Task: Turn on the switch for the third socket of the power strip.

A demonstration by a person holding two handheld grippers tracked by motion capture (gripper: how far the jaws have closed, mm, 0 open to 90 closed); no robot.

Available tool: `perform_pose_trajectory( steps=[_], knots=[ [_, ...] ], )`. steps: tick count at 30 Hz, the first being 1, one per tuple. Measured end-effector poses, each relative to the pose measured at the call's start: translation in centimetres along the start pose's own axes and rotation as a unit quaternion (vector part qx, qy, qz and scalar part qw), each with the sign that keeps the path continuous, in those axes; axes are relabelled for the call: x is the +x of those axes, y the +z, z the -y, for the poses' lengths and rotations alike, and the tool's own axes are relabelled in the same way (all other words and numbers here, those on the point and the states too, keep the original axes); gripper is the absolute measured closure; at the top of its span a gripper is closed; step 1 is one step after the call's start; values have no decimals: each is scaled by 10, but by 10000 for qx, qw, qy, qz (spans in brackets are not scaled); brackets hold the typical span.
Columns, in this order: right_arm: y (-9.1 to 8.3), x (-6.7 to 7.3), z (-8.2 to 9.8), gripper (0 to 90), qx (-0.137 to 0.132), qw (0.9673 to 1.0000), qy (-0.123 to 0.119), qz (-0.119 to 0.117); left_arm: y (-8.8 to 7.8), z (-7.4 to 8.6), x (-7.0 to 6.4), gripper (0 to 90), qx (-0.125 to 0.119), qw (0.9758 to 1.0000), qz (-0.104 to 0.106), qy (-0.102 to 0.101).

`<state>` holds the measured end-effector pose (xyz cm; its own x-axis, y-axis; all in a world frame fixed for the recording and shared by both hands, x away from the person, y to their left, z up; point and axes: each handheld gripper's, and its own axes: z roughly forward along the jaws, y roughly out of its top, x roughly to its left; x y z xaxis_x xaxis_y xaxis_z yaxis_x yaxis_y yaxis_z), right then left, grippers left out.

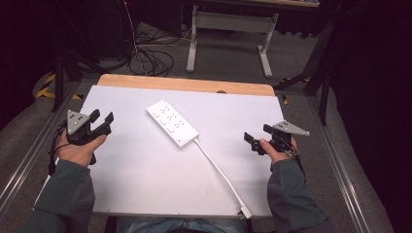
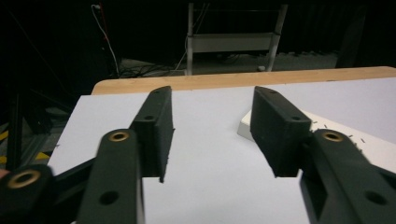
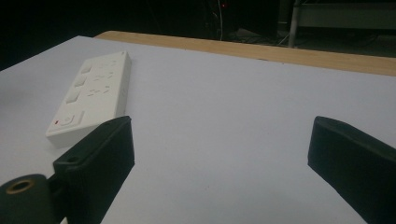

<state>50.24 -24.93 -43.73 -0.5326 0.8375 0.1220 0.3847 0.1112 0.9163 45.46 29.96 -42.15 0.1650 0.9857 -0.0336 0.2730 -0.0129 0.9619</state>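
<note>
Lying diagonally at the middle of one white table (image 1: 145, 184) is one white power strip (image 1: 172, 122) with one cord (image 1: 221, 174), between two grippers, left gripper (image 1: 103, 119) and right gripper (image 1: 256, 137), both with jaws parted, grasping nothing.

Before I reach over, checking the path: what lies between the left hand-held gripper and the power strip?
Bare white tabletop between left hand-held gripper and power strip, per the high view.

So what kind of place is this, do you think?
Likely a lab or workshop: a white work table holding a power strip, loose cables on the carpet behind, another desk frame beyond.
</note>
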Motion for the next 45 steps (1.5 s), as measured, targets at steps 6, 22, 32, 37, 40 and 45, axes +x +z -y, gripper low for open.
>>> perform_pose_trajectory(
  steps=[6,22,32,37,40,45],
  knots=[
    [0,0,0,74,2,10000,4,-6,1,0,2,686,-4,10000,-9,-25],
    [0,1,0,74,29,10000,-26,1,8,-1,9,900,21,10000,57,-20],
    [-1,2,0,74,33,10000,-37,2,18,-4,5,900,112,9998,94,162],
    [-1,2,1,75,42,10000,-63,-20,21,-7,1,900,4,9994,124,310],
    [-1,2,1,74,64,10000,-62,-3,24,-7,0,900,-8,9993,177,332],
    [0,3,2,77,89,9999,-111,-28,29,-7,-3,900,76,9989,208,414]
  ],
)
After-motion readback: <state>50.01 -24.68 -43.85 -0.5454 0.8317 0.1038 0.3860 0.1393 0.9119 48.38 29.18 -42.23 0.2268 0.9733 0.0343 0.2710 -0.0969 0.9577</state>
